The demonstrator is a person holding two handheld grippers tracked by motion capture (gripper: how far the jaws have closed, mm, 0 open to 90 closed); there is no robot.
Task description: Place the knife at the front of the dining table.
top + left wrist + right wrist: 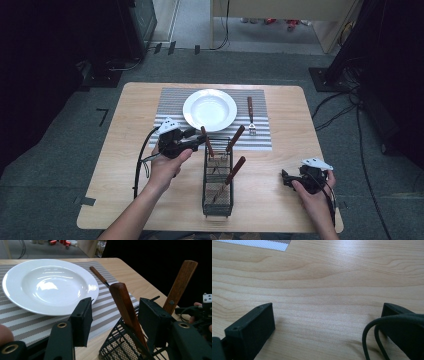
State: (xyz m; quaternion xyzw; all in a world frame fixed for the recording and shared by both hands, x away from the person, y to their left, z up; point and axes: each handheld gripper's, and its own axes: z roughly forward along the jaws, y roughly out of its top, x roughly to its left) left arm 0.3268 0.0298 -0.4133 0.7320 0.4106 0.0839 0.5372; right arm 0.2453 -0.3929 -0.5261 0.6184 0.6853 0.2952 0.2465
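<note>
The left gripper [113,315] has its jaws spread around a wooden-handled utensil [127,310] standing in the black wire caddy [218,175], without pinching it. Beyond the caddy lies a white plate [210,110] on a striped placemat [170,107]. Right of the caddy, the right gripper [327,325] rests with jaws spread over bare table [324,277].

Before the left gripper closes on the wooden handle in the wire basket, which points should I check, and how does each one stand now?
1. Left gripper open: ok, jaws stand apart.
2. Handle between the jaws: ok, the nearest wooden handle stands in the gap, untouched.
3. Neighbouring handle clear of the jaws: cannot tell, it rises just behind one jaw.
4. Wire basket held steady: not ok, nothing holds it.
5. Right gripper out of the way: ok, it is open over bare table, apart from the basket.
6. Plate clear: ok, it lies beyond the basket on the striped mat.
</note>
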